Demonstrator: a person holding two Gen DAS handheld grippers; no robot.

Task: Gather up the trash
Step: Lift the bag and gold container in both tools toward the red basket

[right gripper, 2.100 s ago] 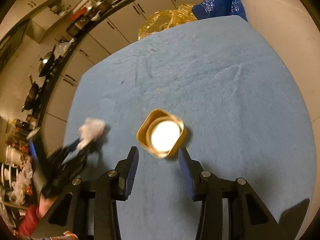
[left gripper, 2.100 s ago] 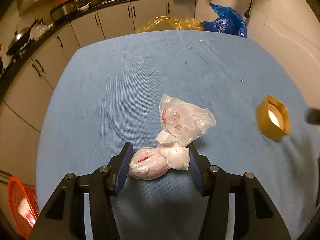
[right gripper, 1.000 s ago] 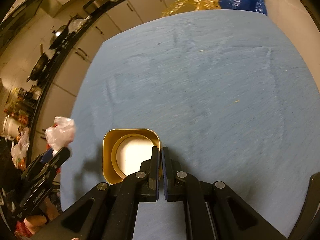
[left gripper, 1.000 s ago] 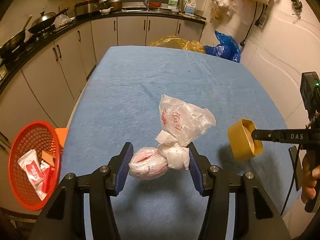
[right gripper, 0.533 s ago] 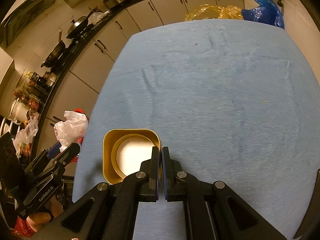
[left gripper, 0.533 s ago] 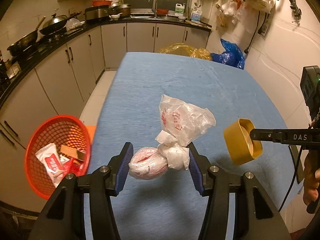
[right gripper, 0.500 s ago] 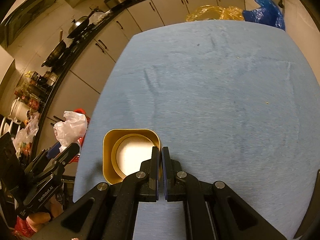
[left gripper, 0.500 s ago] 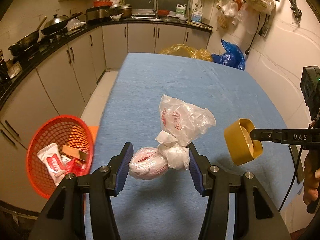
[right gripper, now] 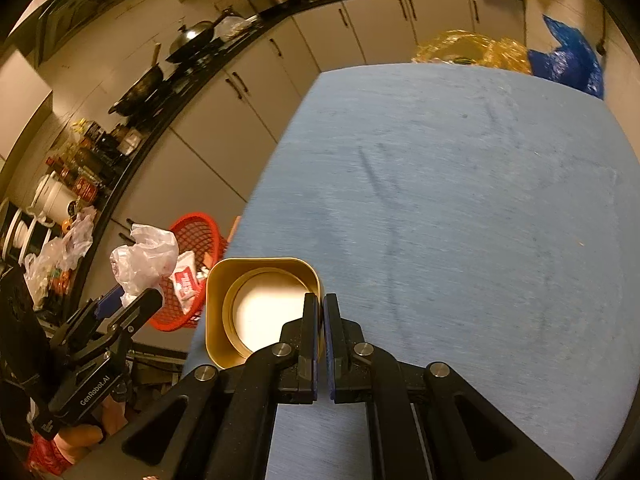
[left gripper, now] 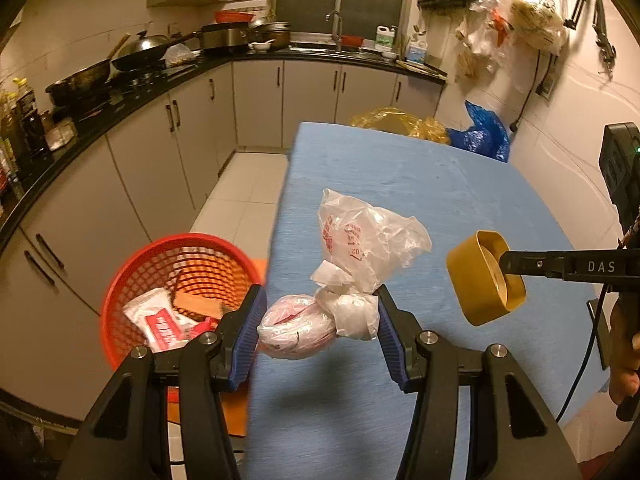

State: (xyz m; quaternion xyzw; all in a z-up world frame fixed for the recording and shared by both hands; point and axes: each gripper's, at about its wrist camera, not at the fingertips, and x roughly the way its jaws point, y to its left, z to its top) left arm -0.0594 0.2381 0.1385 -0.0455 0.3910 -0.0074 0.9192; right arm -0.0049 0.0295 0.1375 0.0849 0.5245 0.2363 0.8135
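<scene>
Showing only in left view: left gripper (left gripper: 318,322) clamps knotted white plastic bag (left gripper: 352,276); right gripper (right gripper: 320,320) pinches gold tin (right gripper: 260,308) wall, pale inside.

Both loads, the knotted bag (left gripper: 344,288) and gold tin (right gripper: 262,308), have swung nearer the red basket (left gripper: 132,276).

A blue-clothed table (right gripper: 460,208) beside a red basket (left gripper: 120,292) standing on the floor (left gripper: 240,204)

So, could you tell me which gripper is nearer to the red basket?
Left. The left gripper hangs at the table's edge beside the red basket; the right gripper is farther in over the table.
</scene>
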